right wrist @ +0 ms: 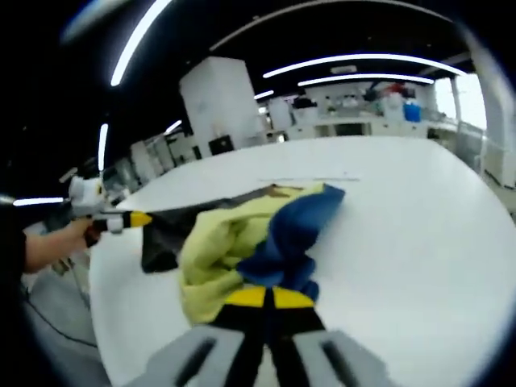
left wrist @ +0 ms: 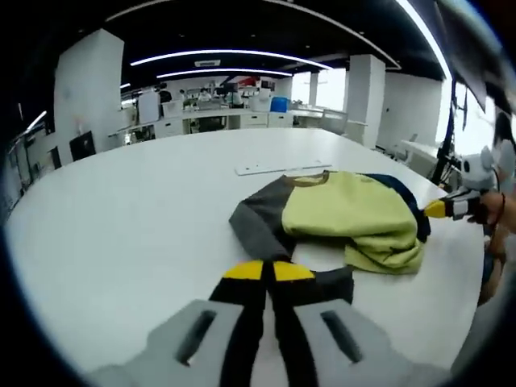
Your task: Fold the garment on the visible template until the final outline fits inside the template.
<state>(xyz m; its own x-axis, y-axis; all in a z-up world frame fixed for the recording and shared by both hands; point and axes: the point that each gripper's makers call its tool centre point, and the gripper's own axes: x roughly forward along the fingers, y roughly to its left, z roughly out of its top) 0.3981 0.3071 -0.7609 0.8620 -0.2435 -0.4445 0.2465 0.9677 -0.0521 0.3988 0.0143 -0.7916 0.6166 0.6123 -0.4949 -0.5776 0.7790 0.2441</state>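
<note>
While the left gripper point(left wrist: 268, 271) has its jaws pressed together on the grey sleeve point(left wrist: 322, 284) at the near edge, the right gripper point(right wrist: 268, 297) is clamped on the blue sleeve point(right wrist: 290, 234). Beyond them the garment point(left wrist: 347, 214) lies bunched on the white table point(left wrist: 137, 218). Folding appears under way; I judge both sleeves next need carrying inward and laying flat.

Open-plan lab: strip lights point(left wrist: 218, 55), cluttered benches point(left wrist: 218, 117), white pillars point(left wrist: 364, 97).
</note>
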